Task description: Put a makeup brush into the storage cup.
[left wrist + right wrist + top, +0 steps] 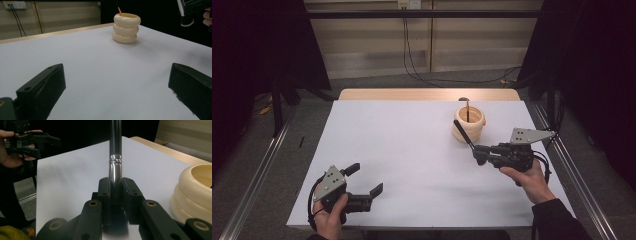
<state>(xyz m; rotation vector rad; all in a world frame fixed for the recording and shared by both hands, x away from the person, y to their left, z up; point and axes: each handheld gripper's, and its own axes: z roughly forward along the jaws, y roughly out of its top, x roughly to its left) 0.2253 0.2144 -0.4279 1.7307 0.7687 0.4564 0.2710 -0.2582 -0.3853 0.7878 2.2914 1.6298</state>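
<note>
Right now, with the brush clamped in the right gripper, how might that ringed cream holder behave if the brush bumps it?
The cream holder looks squat and wide-based, so it would probably slide rather than tip. Its glossy rings suggest a hard, possibly breakable shell. The brush looks stiff and smooth, so it may slip in the right gripper.

The left gripper [115, 90], jaws wide apart, faces a cream ringed holder [126, 28] on the white table [100, 62].
</note>
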